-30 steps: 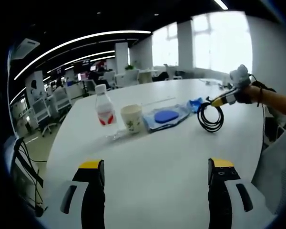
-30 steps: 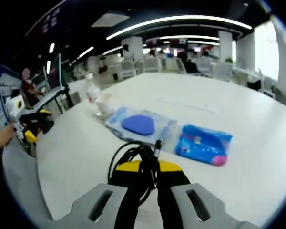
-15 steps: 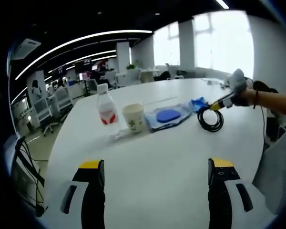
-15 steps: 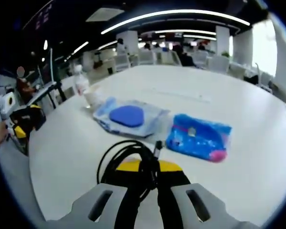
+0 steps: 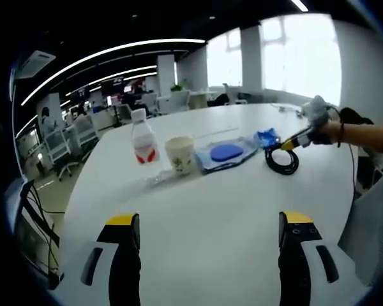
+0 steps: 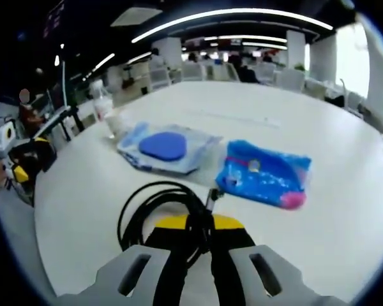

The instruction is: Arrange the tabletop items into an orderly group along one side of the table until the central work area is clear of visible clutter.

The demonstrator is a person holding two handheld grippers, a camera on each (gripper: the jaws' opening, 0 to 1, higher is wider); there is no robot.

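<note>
No legible text anywhere. Water bottle [image 5: 142, 143] carries a red-and-white label, lettering too blurred to read. Paper cup [image 5: 179, 155] bears a small green print, unreadable. Blue packet [image 6: 265, 181] shows pink and white markings, none decipherable.

office chairs [image 5: 64, 143] near table's far side | ceiling light strips [image 6: 230, 16] | bright windows [image 5: 300, 54]
</note>
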